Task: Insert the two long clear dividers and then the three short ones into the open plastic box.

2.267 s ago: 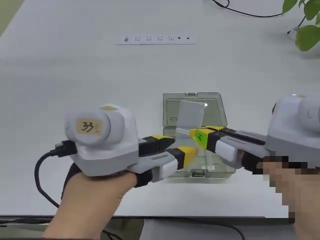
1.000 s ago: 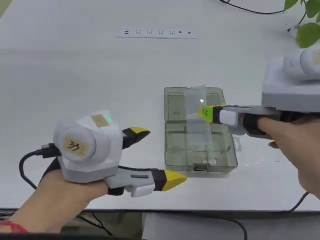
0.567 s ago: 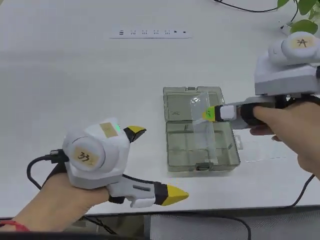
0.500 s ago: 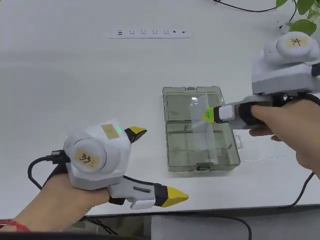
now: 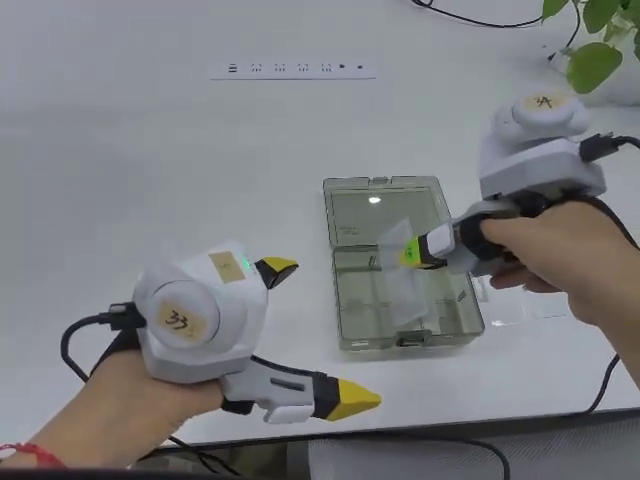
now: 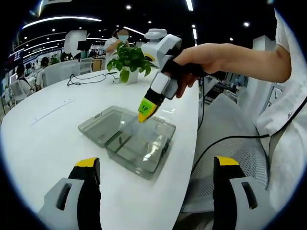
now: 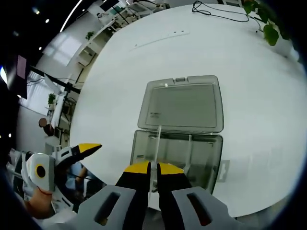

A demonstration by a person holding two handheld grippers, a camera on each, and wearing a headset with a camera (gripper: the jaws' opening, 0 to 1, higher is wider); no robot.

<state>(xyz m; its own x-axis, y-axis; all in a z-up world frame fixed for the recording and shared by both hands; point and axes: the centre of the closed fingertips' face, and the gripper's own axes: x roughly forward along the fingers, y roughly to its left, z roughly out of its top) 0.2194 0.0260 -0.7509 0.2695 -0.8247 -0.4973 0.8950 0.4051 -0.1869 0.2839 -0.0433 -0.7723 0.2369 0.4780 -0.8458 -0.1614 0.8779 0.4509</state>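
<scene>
The open smoky plastic box (image 5: 352,300) lies on the white table, its lid (image 5: 385,205) folded back flat. My right gripper (image 5: 413,252) is shut on a clear divider (image 5: 404,288), which slants down into the box base. In the right gripper view the divider (image 7: 156,143) runs edge-on from the shut jaws (image 7: 149,168) over the base (image 7: 211,148). My left gripper (image 5: 318,335) stands open and holds nothing, to the left of the box near the table's front edge. In the left gripper view the box (image 6: 96,127) lies ahead, with the right gripper (image 6: 145,109) over it.
More clear dividers (image 5: 515,305) lie on the table right of the box. A white power strip (image 5: 292,69) sits at the back, with a plant (image 5: 592,45) and a black cable (image 5: 470,20) at the back right. The table edge runs just below the left gripper.
The left gripper let go of the divider, opened and drew back to the left. The right gripper tilted the divider down from over the lid into the box base.
</scene>
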